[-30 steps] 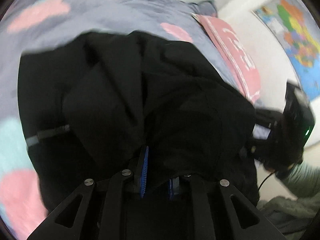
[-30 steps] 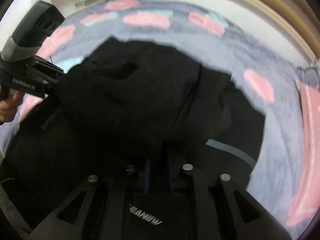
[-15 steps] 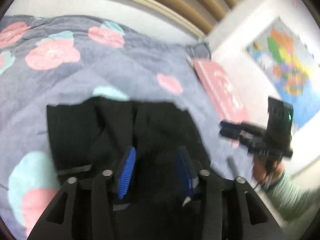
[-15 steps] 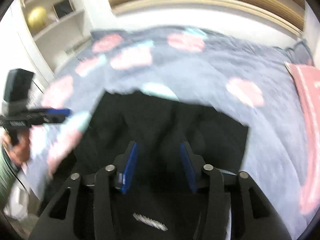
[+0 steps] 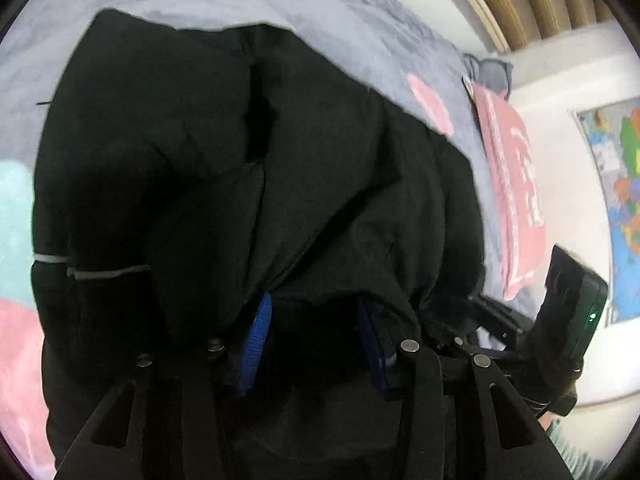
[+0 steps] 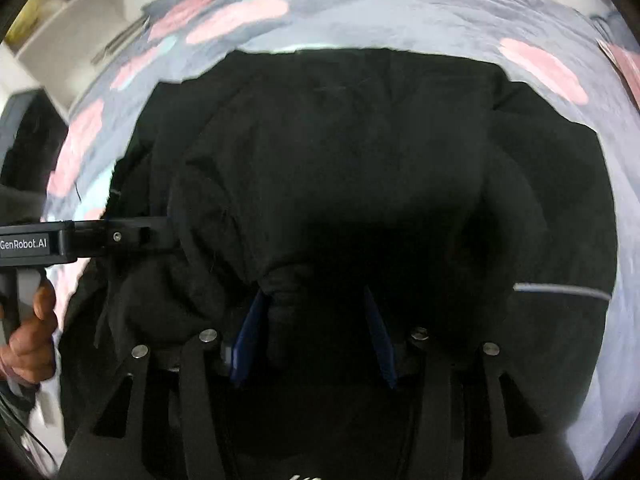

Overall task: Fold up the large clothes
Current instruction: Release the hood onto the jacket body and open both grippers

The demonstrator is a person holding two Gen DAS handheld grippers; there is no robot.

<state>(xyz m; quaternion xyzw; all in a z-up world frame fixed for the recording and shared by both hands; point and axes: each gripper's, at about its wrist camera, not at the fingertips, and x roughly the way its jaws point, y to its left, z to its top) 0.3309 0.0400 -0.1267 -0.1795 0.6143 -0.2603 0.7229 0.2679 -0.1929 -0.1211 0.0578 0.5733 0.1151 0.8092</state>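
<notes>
Jacket (image 5: 304,168) black, bunched in thick folds on floral bedspread (image 5: 360,28); left gripper (image 5: 316,332), right gripper (image 6: 316,328) jaws apart, fabric between

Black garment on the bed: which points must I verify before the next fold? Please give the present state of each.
1. Black garment lies fully on the bed cover: ok.
2. Garment flat, without bunches: not ok, it is heaped.
3. Right gripper clamped on cloth: not ok. Its jaws have just been opening, and a gap shows beside the bunch between them.
4. Left gripper clamped on cloth: cannot tell. Its jaws have just closed slightly, and cloth lies between them.
5. The two grippers apart from each other: ok.
</notes>
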